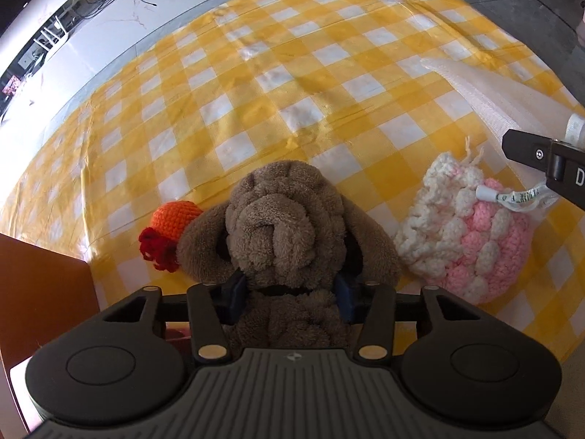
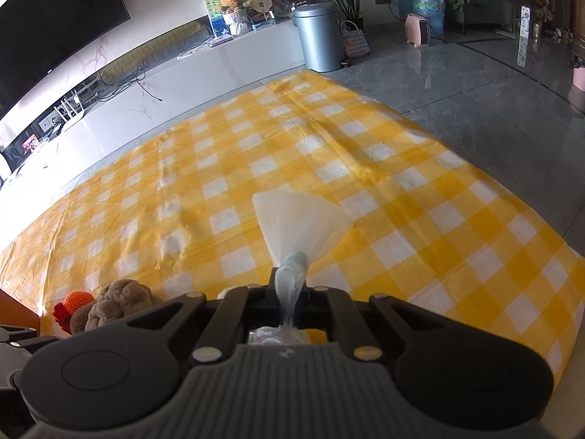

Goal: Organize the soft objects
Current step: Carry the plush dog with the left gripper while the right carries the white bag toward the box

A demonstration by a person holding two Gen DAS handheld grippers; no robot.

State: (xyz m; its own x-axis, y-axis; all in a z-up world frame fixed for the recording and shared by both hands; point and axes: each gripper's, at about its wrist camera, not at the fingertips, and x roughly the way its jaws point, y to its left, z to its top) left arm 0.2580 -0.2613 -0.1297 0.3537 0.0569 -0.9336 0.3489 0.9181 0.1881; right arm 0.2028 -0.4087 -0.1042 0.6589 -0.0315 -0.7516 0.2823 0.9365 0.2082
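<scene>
My left gripper is shut on a brown plush dog, its blue pads pressing the neck. An orange and red crochet toy lies just left of the dog. A pink and white crochet pouch lies to its right. My right gripper is shut on the gathered mouth of a white mesh bag, which stretches out over the yellow checked cloth. The right gripper's finger and the mesh bag show at the right edge of the left wrist view. The dog and the orange toy show at lower left in the right wrist view.
An orange-brown box stands at the near left. Beyond the cloth are a white TV cabinet, a grey bin and grey floor tiles.
</scene>
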